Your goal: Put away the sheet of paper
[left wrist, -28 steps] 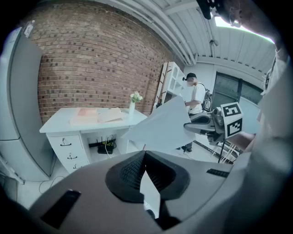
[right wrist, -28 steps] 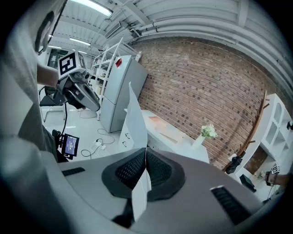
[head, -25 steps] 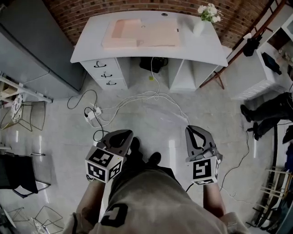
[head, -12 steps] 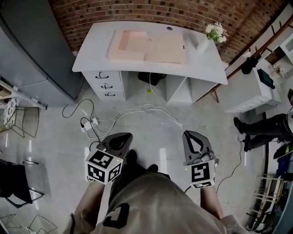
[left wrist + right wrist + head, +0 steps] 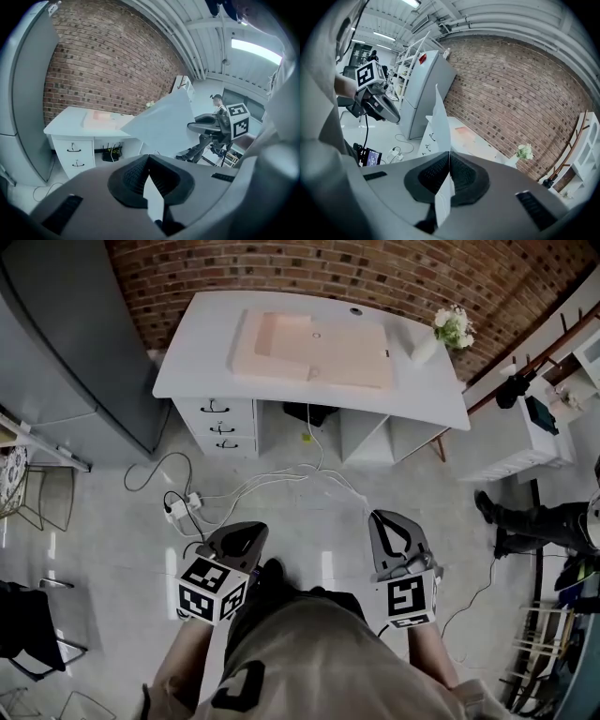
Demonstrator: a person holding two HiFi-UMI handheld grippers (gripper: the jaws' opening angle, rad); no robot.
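Observation:
A white sheet of paper (image 5: 164, 122) is pinched between the jaws of my left gripper (image 5: 148, 161) and fans up and right toward the other gripper. In the right gripper view the same sheet (image 5: 440, 122) stands between the jaws of my right gripper (image 5: 449, 159), also shut on it. From the head view, my left gripper (image 5: 246, 532) and right gripper (image 5: 389, 526) are held side by side at waist height over the floor. The sheet is hard to make out there against the pale floor. Ahead stands a white desk (image 5: 187, 362).
A pink mat (image 5: 314, 348) lies on the desk, with a flower vase (image 5: 450, 329) at its right end and drawers (image 5: 220, 418) below left. White cables (image 5: 281, 479) and a power strip (image 5: 178, 510) lie on the floor ahead. A grey cabinet (image 5: 56, 343) stands left.
The desk has slid lower in the head view and looks closer; the cables now lie nearer the grippers. Both grippers keep their hold and their spacing.

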